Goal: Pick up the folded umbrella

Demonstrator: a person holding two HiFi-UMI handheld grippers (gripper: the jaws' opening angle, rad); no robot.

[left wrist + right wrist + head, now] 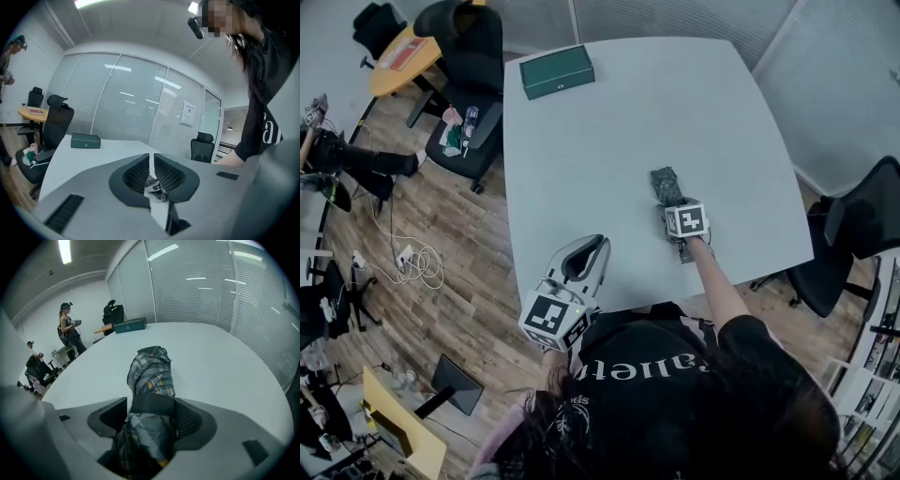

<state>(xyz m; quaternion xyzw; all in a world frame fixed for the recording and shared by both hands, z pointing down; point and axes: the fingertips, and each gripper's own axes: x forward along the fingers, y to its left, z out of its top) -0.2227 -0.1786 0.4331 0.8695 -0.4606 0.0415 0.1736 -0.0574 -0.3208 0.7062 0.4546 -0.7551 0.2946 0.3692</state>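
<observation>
The folded umbrella [667, 185], in grey plaid with yellow flecks and a black strap, lies on the white table [656, 112] near its front right edge. My right gripper [673, 208] comes down over its near half. In the right gripper view the umbrella [151, 376] runs between the jaws of the right gripper [152, 416], which stand wide and open around it. My left gripper [592, 246] hovers at the table's front edge, left of the umbrella. Its jaws are shut and empty, and in the left gripper view only a thin slit shows between them at the left gripper [151, 159].
A dark green box [557, 72] sits at the table's far left corner. Black office chairs stand at the far left [469, 56] and at the right [853, 234]. A person [67, 331] stands across the room. Cables lie on the wooden floor [412, 267].
</observation>
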